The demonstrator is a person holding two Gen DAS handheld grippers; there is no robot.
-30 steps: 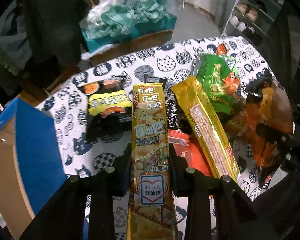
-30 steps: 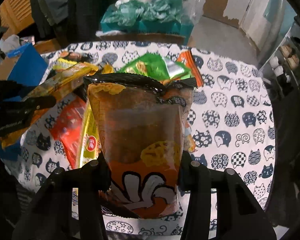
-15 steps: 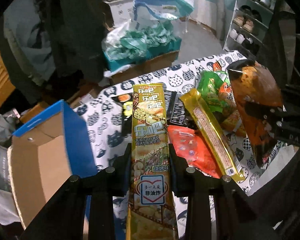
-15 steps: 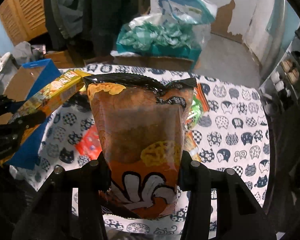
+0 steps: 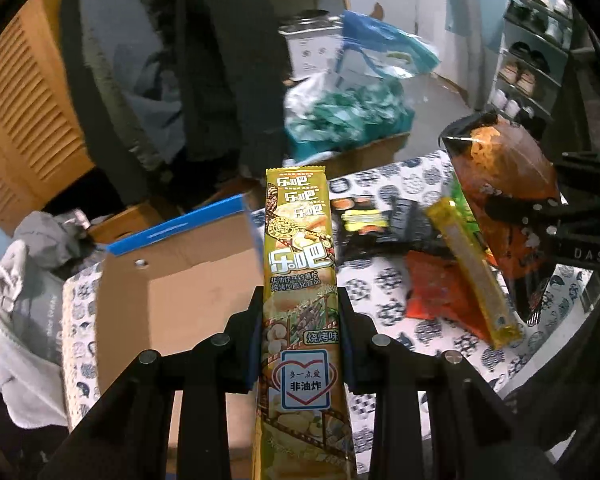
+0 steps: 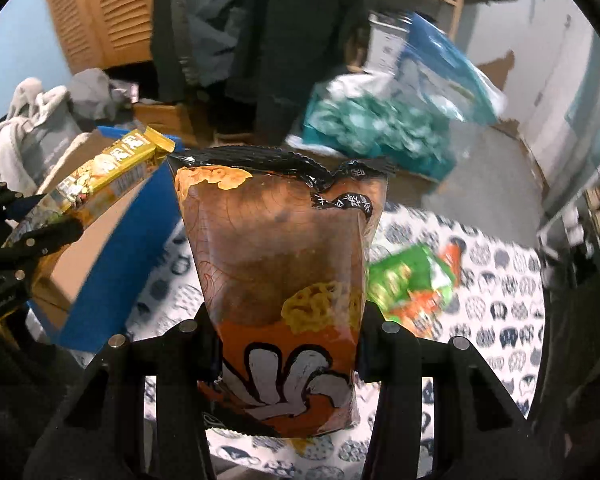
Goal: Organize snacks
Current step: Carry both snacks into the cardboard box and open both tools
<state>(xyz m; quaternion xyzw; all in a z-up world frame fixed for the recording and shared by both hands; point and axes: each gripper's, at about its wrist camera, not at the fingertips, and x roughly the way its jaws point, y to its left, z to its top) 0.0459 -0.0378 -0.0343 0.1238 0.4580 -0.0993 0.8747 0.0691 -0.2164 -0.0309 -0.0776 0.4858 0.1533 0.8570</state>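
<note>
Both grippers now swing toward the cardboard box (image 5: 172, 280), left fingers (image 5: 300, 336) clenching the yellow snack stick (image 5: 300, 248), right fingers (image 6: 286, 344) the orange pouch (image 6: 276, 264), other packets left on the worktop (image 5: 384, 304)

We see the long yellow snack packet (image 5: 300, 276) cut off at the near edge; the far teal plastic-wrapped bundle (image 6: 374, 132) blurs.
</note>
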